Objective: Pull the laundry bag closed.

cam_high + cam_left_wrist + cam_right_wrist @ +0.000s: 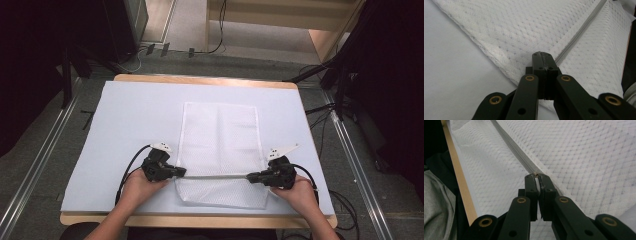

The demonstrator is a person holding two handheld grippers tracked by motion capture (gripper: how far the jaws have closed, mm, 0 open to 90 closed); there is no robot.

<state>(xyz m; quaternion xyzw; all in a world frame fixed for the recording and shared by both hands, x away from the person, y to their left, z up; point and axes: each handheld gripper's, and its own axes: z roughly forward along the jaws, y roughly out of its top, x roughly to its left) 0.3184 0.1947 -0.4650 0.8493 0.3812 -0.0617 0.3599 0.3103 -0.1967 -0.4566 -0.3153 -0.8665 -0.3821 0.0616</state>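
The left gripper (pixel 181 172) and right gripper (pixel 251 176) are each clamping shut on an end of the grey zipper (pixel 216 176) crossing the white, dimpled mesh laundry bag (pixel 220 132), which is lying flat on the pale blue table cover (pixel 130 115). Pulling evenly outward should be keeping the zipper taut.

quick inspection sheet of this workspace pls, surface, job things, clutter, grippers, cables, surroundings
surface: table under a pale blue sheet.
job's things: white mesh bag lying flat; its zipper runs across near the front.
clutter: nothing seen.
grippers: left gripper and right gripper, jaws shut on the zipper's two ends.
cables: one trails from each gripper; more on the floor behind.
surroundings: grey floor, dark stands at the sides.
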